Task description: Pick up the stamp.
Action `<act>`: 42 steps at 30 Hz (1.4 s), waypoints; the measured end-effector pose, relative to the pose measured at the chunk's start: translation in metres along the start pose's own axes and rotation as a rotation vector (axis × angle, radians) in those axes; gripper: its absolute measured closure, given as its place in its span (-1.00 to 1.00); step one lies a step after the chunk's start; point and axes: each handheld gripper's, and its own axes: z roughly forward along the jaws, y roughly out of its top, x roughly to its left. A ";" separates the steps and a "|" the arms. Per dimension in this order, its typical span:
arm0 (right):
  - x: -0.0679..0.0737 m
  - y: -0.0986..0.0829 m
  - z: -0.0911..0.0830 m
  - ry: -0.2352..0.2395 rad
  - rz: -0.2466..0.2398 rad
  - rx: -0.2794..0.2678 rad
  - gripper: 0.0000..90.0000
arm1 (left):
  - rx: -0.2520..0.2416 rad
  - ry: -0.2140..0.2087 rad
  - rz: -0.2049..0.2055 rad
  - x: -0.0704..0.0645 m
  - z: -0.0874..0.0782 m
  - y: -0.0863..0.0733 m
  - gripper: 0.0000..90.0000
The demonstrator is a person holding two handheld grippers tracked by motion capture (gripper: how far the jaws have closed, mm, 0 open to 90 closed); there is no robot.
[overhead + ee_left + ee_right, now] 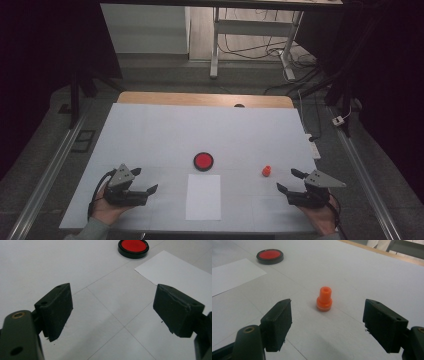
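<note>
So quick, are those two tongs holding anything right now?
Left tongs: open, holding nothing.
Right tongs: open, holding nothing; small orange plastic stamp stands ahead.

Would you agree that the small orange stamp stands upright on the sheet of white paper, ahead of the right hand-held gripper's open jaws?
Not quite: the orange stamp stands upright on the bare table, apart from the white paper. The high view shows this. It is indeed ahead of the right hand-held gripper, whose jaws are open.
</note>
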 end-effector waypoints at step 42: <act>0.000 0.050 0.029 -0.008 0.008 0.089 -0.39 | 0.035 0.003 0.006 0.006 0.006 0.001 -0.63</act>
